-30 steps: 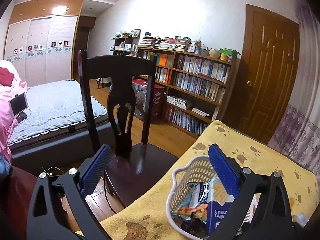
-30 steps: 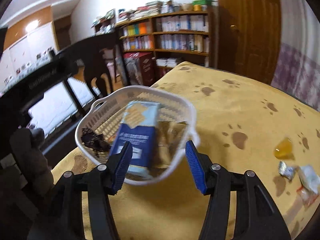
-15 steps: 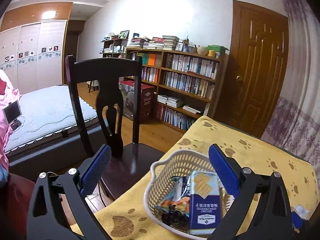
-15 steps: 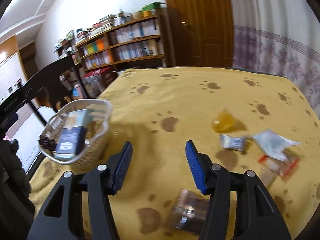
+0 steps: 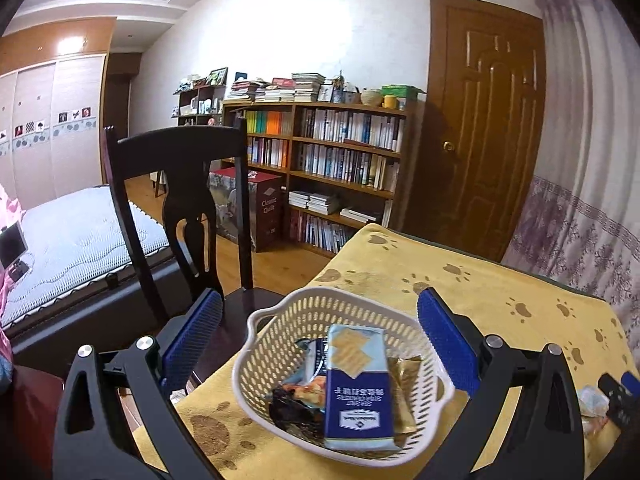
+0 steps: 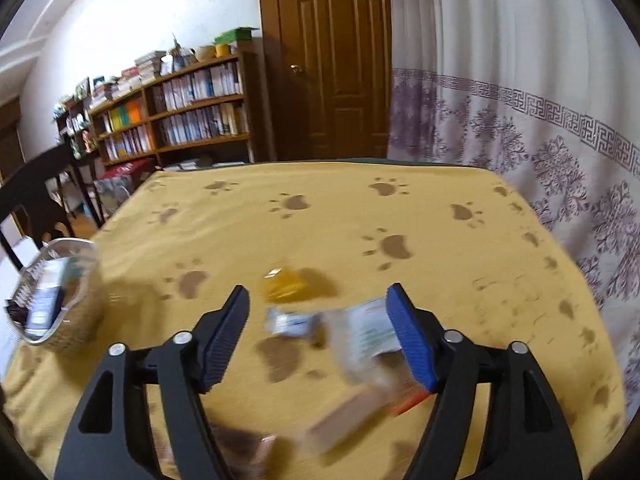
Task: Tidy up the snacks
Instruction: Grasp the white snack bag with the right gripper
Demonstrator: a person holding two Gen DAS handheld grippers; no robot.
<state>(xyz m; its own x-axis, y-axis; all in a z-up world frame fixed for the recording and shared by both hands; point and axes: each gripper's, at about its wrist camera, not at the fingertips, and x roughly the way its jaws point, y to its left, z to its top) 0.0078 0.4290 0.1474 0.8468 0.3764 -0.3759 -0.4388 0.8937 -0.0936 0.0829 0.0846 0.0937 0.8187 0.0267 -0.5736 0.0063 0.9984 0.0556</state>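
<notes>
A white slotted basket (image 5: 280, 322) sits near the table's left corner and holds a blue cracker box (image 5: 356, 384) plus several wrapped snacks. My left gripper (image 5: 318, 320) hangs open over it, holding nothing. In the right wrist view the basket (image 6: 76, 328) is at the far left. My right gripper (image 6: 318, 320) is open above loose snacks on the cloth: a yellow jelly cup (image 6: 284, 286), a small silver-blue packet (image 6: 290, 322), a clear white wrapper (image 6: 364, 338), a tan bar (image 6: 344, 426) and a brown packet (image 6: 244, 454). The view is blurred.
The table is covered by a yellow paw-print cloth (image 6: 340, 220). A dark wooden chair (image 5: 180, 208) stands at the table's left edge, with a bed (image 5: 76, 248) beyond it. A bookshelf (image 5: 336, 172), a door (image 5: 484, 140) and a patterned curtain (image 6: 540, 128) border the room.
My right gripper has swung right, away from the basket, and now hovers over the loose snacks. The left gripper has shifted so the basket sits between its fingers.
</notes>
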